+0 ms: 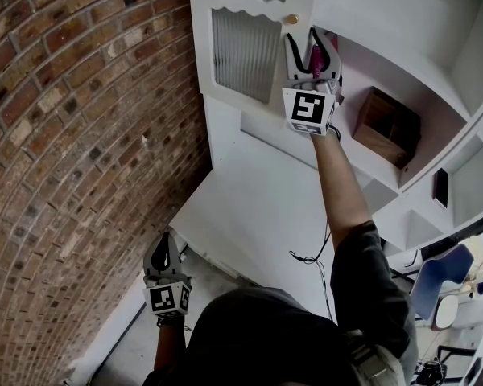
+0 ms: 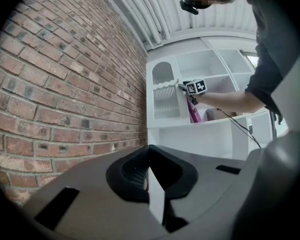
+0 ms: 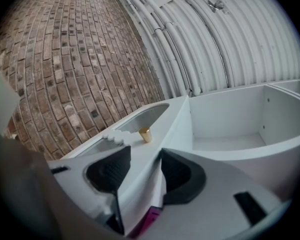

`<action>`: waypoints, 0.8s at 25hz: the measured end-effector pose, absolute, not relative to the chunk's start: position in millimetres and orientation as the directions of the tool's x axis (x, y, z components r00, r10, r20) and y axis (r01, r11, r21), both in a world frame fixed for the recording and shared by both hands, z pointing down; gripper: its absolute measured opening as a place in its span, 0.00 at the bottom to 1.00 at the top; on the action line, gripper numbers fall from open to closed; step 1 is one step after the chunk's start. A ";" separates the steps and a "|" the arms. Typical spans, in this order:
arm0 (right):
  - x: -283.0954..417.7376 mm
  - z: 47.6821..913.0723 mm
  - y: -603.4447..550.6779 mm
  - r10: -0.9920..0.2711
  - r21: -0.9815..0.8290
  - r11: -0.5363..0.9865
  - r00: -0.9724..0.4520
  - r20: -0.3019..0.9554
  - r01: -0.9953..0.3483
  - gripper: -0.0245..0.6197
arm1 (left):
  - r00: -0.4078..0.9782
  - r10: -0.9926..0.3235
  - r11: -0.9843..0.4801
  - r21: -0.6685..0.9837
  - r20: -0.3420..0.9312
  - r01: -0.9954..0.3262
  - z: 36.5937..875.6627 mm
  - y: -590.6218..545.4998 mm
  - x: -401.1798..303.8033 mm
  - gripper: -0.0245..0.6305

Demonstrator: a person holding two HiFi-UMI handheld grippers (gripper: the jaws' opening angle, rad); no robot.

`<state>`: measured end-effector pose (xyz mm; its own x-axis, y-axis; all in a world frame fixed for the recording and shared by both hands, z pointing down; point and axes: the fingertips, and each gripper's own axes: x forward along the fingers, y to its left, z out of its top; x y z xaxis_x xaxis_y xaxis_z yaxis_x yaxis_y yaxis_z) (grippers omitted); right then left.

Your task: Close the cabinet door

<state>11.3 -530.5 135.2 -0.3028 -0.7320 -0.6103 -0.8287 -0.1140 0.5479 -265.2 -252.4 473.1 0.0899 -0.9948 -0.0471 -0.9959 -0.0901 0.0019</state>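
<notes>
Two handheld grippers show. The right gripper (image 1: 310, 45), raised high, pinches the free edge of the white cabinet door (image 1: 243, 55) just beside its brass knob (image 1: 291, 19). The door stands swung open from the cabinet (image 1: 402, 22), near a brick wall (image 1: 72, 135). The left gripper (image 1: 165, 257) hangs low, jaws pressed together, empty.

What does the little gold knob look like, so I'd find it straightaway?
Find the white cabinet beside the brick wall. Its door has ribbed glass panes; the knob sits near the door's edge, just beyond the right tongs. It's the only gold thing on white.
</notes>
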 end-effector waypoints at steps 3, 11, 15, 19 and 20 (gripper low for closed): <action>11.3 135.6 -530.9 -0.731 0.548 -0.115 -0.303 -0.611 -0.828 0.32 | 0.091 -0.995 -0.092 -0.001 -0.047 -0.996 473.0 -252.8 -265.0 0.04; 14.1 135.9 -530.7 -0.746 0.540 -0.119 -0.284 -0.602 -0.833 0.32 | 0.089 -0.995 -0.089 -0.007 -0.036 -0.996 471.7 -251.4 -264.1 0.04; 12.3 135.4 -529.0 -0.750 0.534 -0.098 -0.290 -0.594 -0.840 0.32 | 0.086 -0.995 -0.086 -0.011 -0.051 -0.996 470.2 -250.0 -263.9 0.04; 12.0 136.5 -524.6 -0.763 0.536 -0.080 -0.294 -0.576 -0.841 0.32 | 0.092 -0.995 -0.091 -0.012 -0.034 -0.996 467.6 -247.9 -260.0 0.04; 11.0 137.3 -523.2 -0.761 0.530 -0.062 -0.303 -0.574 -0.846 0.32 | 0.093 -0.995 -0.093 -0.010 -0.038 -0.996 467.1 -247.6 -259.0 0.04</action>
